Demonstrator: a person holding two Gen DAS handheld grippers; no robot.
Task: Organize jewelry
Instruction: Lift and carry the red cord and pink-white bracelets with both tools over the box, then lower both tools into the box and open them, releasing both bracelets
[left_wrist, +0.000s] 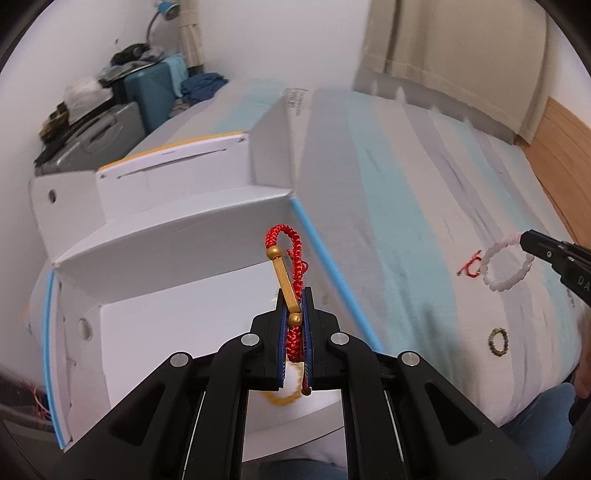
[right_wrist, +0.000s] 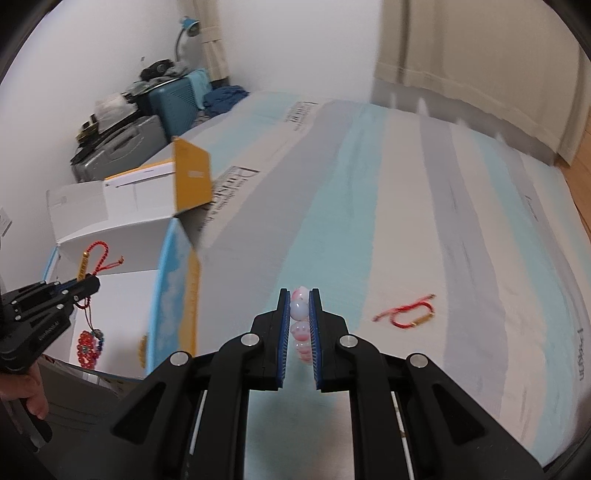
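Note:
My left gripper (left_wrist: 294, 314) is shut on a red braided bracelet with a gold bar (left_wrist: 286, 280) and holds it above the open white box (left_wrist: 177, 317). The left gripper also shows in the right wrist view (right_wrist: 88, 286), with the red bracelet (right_wrist: 92, 258) sticking up from it. My right gripper (right_wrist: 299, 306) is shut on a pink bead bracelet (right_wrist: 298, 314) above the striped bedsheet. In the left wrist view the right gripper (left_wrist: 526, 240) holds the pink bead bracelet (left_wrist: 506, 264) as a hanging loop.
A red cord bracelet with a gold tube (right_wrist: 406, 315) lies on the sheet (right_wrist: 424, 184), right of my right gripper. A small dark bead ring (left_wrist: 498, 341) lies on the sheet. A red bead piece (right_wrist: 88, 347) and a yellow bead bracelet (left_wrist: 282, 397) lie in the box. Suitcases (right_wrist: 122, 147) stand by the wall.

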